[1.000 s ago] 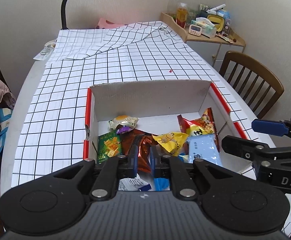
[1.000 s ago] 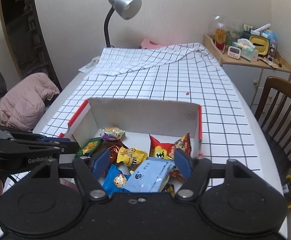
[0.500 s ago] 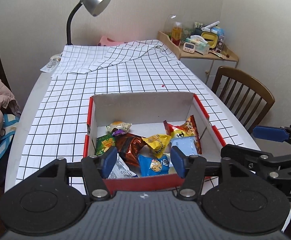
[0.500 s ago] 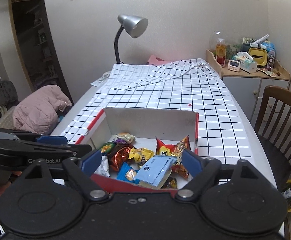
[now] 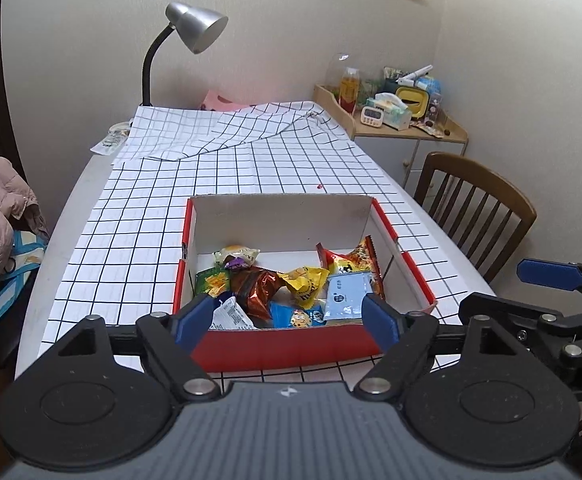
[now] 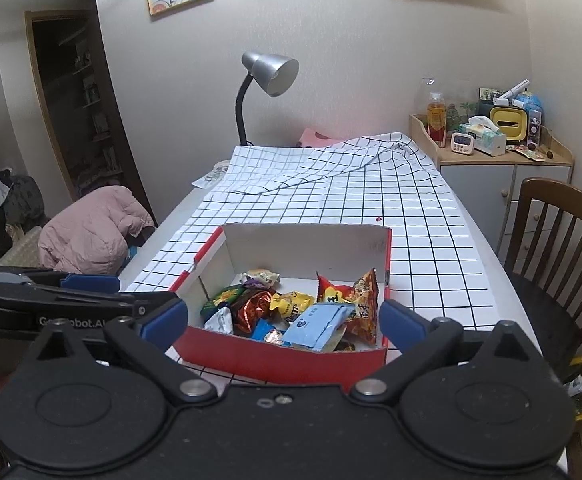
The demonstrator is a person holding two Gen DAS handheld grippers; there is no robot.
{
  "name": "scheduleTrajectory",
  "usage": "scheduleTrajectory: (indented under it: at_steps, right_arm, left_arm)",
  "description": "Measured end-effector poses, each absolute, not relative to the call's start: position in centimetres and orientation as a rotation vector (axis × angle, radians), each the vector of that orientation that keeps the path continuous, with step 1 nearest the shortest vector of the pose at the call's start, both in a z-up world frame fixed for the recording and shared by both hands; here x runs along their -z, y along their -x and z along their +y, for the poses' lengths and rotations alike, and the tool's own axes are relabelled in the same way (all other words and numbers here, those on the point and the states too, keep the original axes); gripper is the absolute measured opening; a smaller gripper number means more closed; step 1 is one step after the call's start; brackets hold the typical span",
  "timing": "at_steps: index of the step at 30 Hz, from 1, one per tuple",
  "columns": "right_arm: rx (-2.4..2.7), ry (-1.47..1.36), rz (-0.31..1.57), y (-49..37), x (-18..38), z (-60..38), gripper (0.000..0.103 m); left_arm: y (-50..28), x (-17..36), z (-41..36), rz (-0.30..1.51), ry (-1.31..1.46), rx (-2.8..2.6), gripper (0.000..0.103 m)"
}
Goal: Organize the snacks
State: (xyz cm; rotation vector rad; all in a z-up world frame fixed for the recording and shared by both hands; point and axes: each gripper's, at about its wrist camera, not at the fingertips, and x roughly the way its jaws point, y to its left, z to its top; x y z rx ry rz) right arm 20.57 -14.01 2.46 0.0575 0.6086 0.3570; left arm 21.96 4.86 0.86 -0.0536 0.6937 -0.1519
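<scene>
Left gripper (image 5: 289,322) and right gripper (image 6: 285,320): both spread wide, empty. One red box (image 5: 291,346) just ahead, roughly nine snack packets (image 5: 345,294) inside.

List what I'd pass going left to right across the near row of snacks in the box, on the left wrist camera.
White packet → blue cookie packet → pale blue packet, all inside the red box by its near wall. The snacks behind them overlap too much to order.
</scene>
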Motion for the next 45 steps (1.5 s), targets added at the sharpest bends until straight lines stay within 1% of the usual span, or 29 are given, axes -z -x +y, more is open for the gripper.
scheduleTrajectory:
  at_steps: [2,4,8,10,19,23,33,45]
  right_arm:
    - [-0.362,-0.062,0.600,-20.1,-2.6,-14.0,0.103]
    - [-0.365,-0.070,0.592,-19.6,-2.7,-14.0,0.103]
    - [-0.378,-0.089,0.581,-18.7,-3.0,-14.0,0.103]
    - [-0.377,-0.089,0.572,-18.3,-3.1,-14.0,0.103]
    - [-0.351,-0.107,0.560,-17.2,-3.4,-13.7,0.103]
    - [-0.347,-0.100,0.564,-17.0,-3.5,-13.5,0.103]
    - [-0.342,-0.115,0.557,-16.6,-4.0,-13.7,0.103]
    - [-0.349,-0.131,0.571,-16.7,-4.4,-13.9,0.103]
  left_arm:
    - [-21.5,-1.0,5.0,0.686,0.060,0.152,0.082]
    - [-21.1,-1.0,5.0,0.682,0.062,0.151,0.088]
    - [-20.3,-1.1,5.2,0.673,0.070,0.152,0.091]
    - [-20.1,-1.1,5.4,0.671,0.076,0.149,0.096]
    - [-19.1,-1.6,6.0,0.679,0.088,0.112,0.096]
    - [-19.0,-1.8,5.8,0.700,0.050,0.090,0.096]
    - [-18.1,-3.3,5.7,0.682,0.065,0.082,0.096]
    - [-18.2,-3.4,5.8,0.721,0.088,0.089,0.096]
